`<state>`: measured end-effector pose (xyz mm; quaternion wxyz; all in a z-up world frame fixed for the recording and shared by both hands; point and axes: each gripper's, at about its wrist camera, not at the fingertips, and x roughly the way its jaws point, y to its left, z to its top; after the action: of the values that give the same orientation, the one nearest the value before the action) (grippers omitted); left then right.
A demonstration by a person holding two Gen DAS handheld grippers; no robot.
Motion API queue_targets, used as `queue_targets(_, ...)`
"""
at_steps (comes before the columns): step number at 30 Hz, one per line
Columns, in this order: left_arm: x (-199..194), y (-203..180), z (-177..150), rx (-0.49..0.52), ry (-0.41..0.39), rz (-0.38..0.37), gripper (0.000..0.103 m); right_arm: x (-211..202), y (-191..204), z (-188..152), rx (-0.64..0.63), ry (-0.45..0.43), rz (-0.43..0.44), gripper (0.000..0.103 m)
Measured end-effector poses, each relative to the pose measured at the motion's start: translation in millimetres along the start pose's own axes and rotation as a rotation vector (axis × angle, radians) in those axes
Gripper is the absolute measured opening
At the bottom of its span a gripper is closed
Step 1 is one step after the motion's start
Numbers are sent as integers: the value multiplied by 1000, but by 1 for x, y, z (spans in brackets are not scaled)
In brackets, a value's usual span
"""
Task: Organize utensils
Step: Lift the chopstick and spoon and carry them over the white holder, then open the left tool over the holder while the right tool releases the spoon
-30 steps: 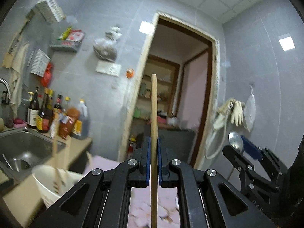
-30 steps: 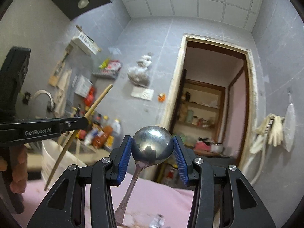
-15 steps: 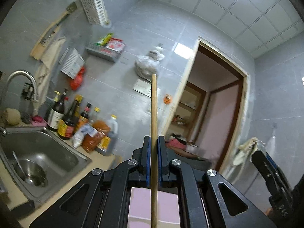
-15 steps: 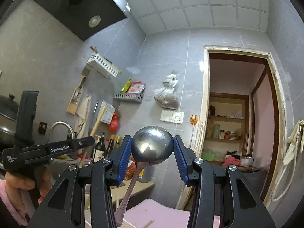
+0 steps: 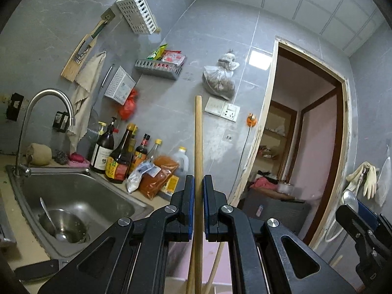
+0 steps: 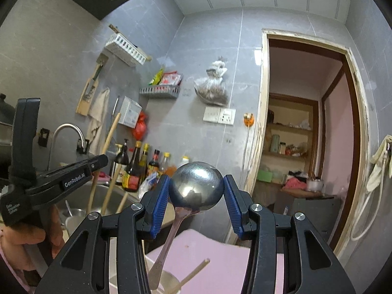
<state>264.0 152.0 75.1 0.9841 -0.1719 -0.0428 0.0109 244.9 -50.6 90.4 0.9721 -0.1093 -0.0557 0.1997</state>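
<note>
Grey-tiled kitchen wall (image 5: 220, 49) with doorway (image 5: 306, 134) at right. Steel sink (image 5: 80, 196), set in the worktop (image 5: 14, 252) at lower left, contains a small bowl (image 5: 66, 225); sauce bottles (image 5: 120, 156) stand along its far edge. Left tool (image 5: 198, 208): blue pads closed narrowly on an upright wooden chopstick (image 5: 198, 147), whose upper end rises well above the fingers; further sticks lean beneath. Right tool (image 6: 196, 201): pads partly spread, clamping the bowl of a metal spoon (image 6: 197, 186), handle hanging down over a white container (image 6: 166, 279), just above the pink surface (image 6: 220, 257).
</note>
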Motion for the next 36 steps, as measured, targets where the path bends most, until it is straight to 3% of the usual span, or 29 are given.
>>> queue_targets(15, -9, -5, -20, -13, 104, -28, 9, 0, 5, -13, 37, 39, 4, 44)
queue_targets(19, -16, -7, -14, -40, 122, -56, 27, -6, 1, -6, 49, 21, 8, 46)
queue_targets(24, -28, -18, -3, -31, 122, -82, 34, -22, -9, 4, 61, -16, -8, 52)
queue_targets(29, -41, -37, 5, -23, 122, -125, 52, -42, -27, 9, 80, -37, -39, 56)
queue_targets(36, -58, -79, 4, -8, 147, -205, 75, -79, -63, 10, 95, -43, -108, 83)
